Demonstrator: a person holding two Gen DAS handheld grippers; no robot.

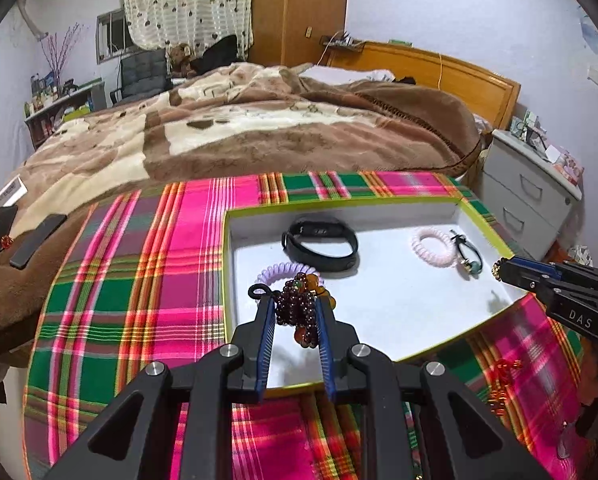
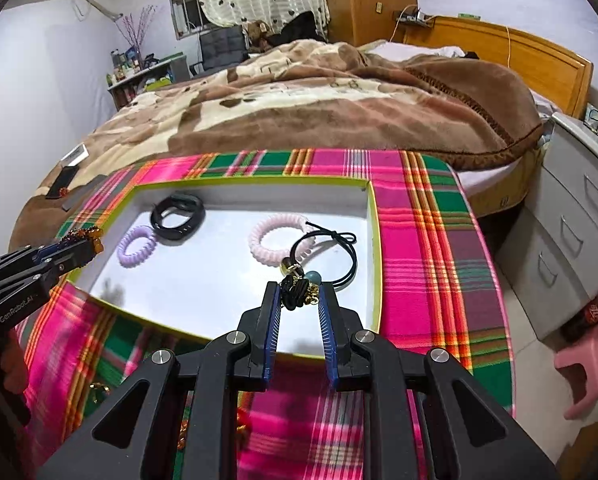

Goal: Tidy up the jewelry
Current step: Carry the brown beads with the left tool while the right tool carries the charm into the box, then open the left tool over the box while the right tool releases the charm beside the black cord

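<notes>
Jewelry drop-off step: left claw (image 1: 295, 304) grips a garnet bead bracelet (image 1: 299, 308), right claw (image 2: 299, 294) clamps a black charm cord (image 2: 297, 294), both over the white tray (image 2: 373, 240). Next up, I'd guess, lower and let go inside the tray.

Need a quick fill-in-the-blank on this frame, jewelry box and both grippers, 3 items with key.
1. The left gripper is shut on a dark red ____ bracelet.
2. The black wristband lies inside the white ____ with the green rim.
3. The pink coil tie lies to the ____ of the purple coil tie in the right wrist view.

Key: beaded; box; right
</notes>
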